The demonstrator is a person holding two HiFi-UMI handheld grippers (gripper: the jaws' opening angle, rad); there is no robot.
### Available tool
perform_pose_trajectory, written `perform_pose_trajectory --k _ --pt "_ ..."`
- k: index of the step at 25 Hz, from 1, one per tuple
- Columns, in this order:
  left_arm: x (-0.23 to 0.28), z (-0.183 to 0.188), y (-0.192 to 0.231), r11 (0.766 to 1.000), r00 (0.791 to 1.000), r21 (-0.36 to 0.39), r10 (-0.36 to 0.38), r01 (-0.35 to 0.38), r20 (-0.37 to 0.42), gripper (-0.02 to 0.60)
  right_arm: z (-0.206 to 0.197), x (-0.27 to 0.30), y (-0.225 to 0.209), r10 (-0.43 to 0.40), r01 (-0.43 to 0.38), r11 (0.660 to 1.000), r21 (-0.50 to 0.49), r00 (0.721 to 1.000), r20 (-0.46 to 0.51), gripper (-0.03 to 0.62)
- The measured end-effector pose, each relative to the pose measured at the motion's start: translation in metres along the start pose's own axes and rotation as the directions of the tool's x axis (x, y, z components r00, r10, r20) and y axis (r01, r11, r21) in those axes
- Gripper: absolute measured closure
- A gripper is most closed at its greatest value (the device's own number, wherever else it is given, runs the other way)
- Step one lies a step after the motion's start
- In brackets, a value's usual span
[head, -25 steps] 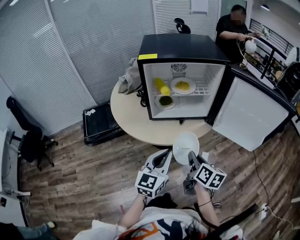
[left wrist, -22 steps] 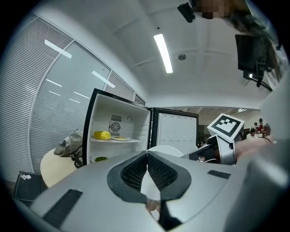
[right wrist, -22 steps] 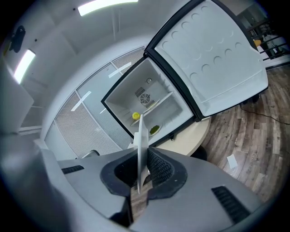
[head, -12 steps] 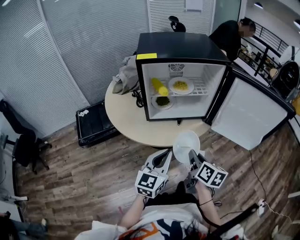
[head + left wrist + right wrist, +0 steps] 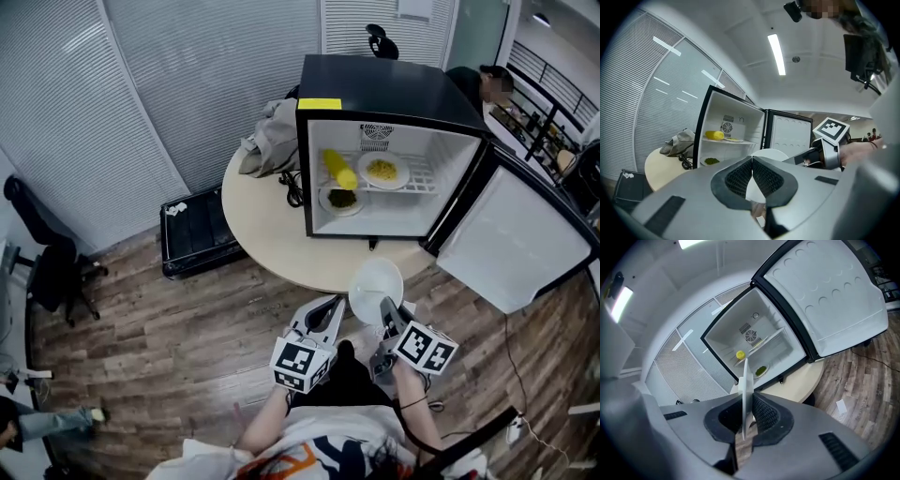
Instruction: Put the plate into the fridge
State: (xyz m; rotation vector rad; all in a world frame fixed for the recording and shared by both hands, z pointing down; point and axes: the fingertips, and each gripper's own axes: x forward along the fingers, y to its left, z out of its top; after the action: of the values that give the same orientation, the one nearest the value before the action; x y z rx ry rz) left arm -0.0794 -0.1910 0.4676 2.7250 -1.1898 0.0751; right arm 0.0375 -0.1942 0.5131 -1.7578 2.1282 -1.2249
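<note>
Head view shows your right gripper (image 5: 386, 312) pinching the white plate (image 5: 375, 287) by its near rim, jaws almost together on it, at the bench (image 5: 267, 234) edge, short of the open fridge (image 5: 394, 89). Your left gripper (image 5: 328, 307) has its jaws together, empty. That thin rim hold could let the plate tilt, slip, or knock the dishes (image 5: 382, 171) inside. No writing is legible; the yellow sticker (image 5: 320, 104) looks blank.

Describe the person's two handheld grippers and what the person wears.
The left gripper and right gripper have grey shells tapering to two jaws, lined with black ribbed pads. Each carries a white cube printed with black square markers. The person wears a white top with orange and dark print.
</note>
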Motion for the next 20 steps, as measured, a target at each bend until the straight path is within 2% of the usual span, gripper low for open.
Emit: perform_pose_trajectory --k 10,20 --pt "0.03 -0.006 0.017 1.0 0.999 -0.003 0.008 -0.008 -0.031 0.569 0.009 0.035 -0.017 0.003 -0.002 0.998 0.056 0.999 -0.031 0.565" --pt "0.097 -0.006 0.029 1.0 0.998 0.004 -0.024 0.024 -0.063 0.569 0.051 0.079 -0.052 -0.027 0.029 0.994 0.104 0.999 -0.017 0.564"
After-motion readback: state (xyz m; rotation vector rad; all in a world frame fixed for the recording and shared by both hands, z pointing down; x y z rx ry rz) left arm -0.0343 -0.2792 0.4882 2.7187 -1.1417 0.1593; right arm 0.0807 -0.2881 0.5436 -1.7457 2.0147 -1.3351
